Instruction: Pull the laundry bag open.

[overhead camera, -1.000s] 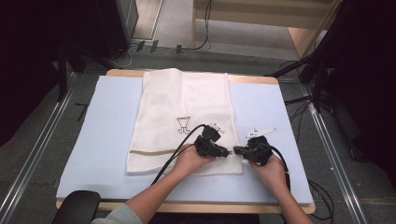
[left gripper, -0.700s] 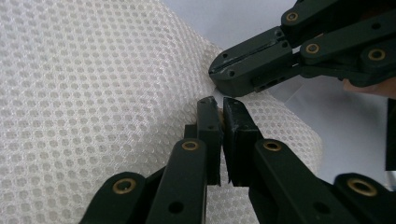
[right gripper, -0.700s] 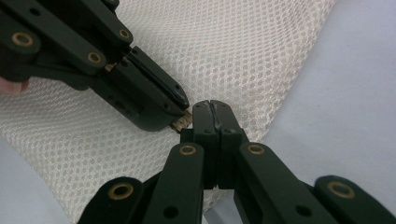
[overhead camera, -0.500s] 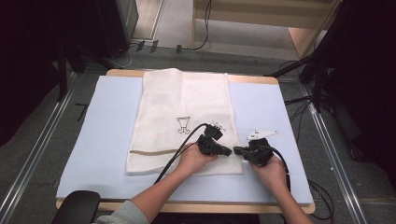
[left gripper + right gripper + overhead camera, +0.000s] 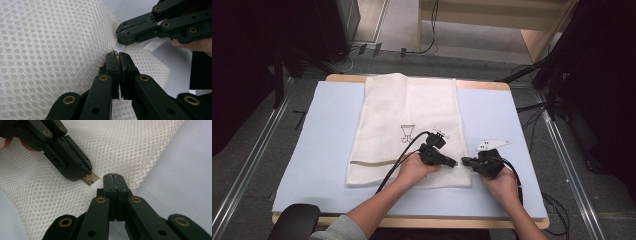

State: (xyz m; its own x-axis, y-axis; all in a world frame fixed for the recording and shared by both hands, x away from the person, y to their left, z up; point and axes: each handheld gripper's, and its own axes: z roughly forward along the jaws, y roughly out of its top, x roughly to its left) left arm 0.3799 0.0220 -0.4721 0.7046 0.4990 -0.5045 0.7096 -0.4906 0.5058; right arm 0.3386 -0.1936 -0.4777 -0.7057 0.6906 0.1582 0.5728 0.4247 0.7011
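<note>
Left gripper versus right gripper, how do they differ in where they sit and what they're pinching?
The left gripper lies over the mesh bag; the right gripper lies over the blue mat, just off the bag's edge. The left gripper pinches a tan tab, while the right gripper pinches a white strip beside it. Shared: both are shut, with their tips almost meeting at the bag's near right corner.

A: The tabletop (image 5: 492,85) carries a pale blue mat (image 5: 322,140), wooden edge peeking out at the far side.

B: Grey floor (image 5: 257,150) all round, metal rails (image 5: 562,150) down both sides, black cables (image 5: 432,45) trailing behind, a wooden cabinet (image 5: 532,40) beyond.
</note>
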